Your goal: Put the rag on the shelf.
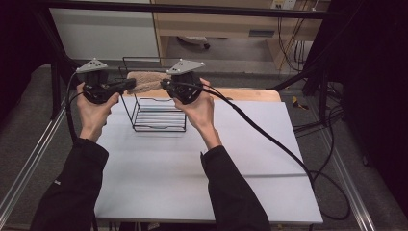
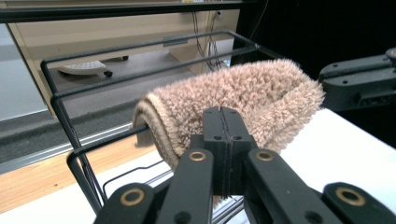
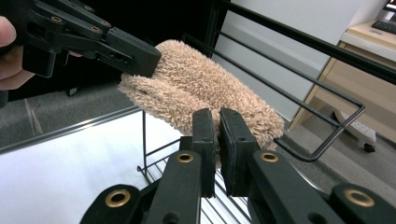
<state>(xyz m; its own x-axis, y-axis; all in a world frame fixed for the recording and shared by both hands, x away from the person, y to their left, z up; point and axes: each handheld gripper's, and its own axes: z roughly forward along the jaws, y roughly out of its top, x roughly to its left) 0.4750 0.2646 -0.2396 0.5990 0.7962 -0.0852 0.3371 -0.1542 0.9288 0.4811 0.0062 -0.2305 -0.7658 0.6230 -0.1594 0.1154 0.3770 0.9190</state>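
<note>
Fluffy tan towel [image 1: 144, 81] held above the black wire rack [image 1: 159, 115], pinched by left gripper [image 1: 129, 85] and right gripper [image 1: 164, 85] at opposite ends.

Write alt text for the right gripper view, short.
The right gripper, jaws closed, pinches the near edge of a fluffy tan towel held over a black wire rack. At upper left, the left gripper clamps the towel's far end; a white table lies below.
</note>
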